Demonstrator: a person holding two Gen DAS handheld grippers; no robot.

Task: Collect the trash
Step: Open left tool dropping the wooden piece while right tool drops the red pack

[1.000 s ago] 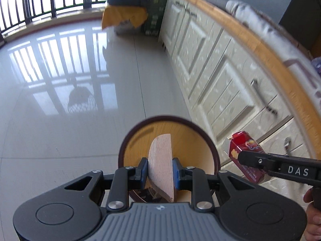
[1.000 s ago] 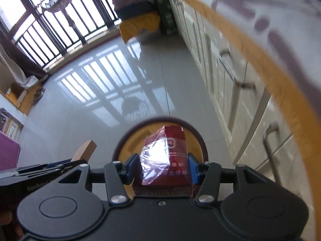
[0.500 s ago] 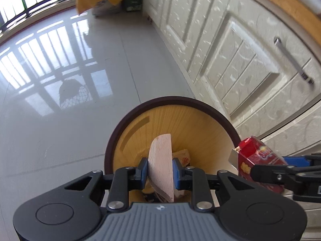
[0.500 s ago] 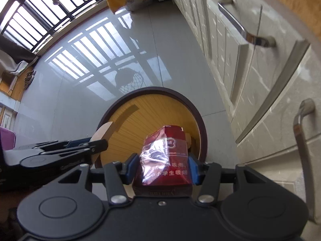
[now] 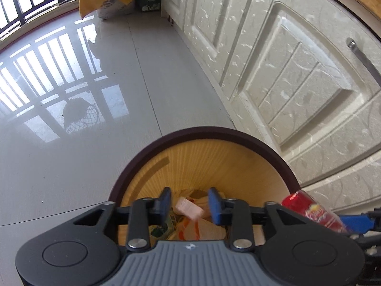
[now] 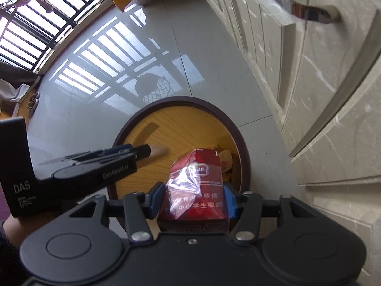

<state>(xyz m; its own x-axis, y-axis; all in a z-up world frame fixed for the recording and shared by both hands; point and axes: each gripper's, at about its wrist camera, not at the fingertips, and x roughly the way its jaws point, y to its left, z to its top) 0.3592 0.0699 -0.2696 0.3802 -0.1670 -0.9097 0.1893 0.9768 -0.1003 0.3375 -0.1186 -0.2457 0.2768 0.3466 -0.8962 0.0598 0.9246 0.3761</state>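
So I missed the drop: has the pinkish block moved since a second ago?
Yes. The pinkish block has left the just-opened left claw and dropped into the bin.

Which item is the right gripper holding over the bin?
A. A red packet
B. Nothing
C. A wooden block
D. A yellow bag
A: the right gripper is shut on the red packet above the bin; the pale block lies loose between the open pads of the left gripper.
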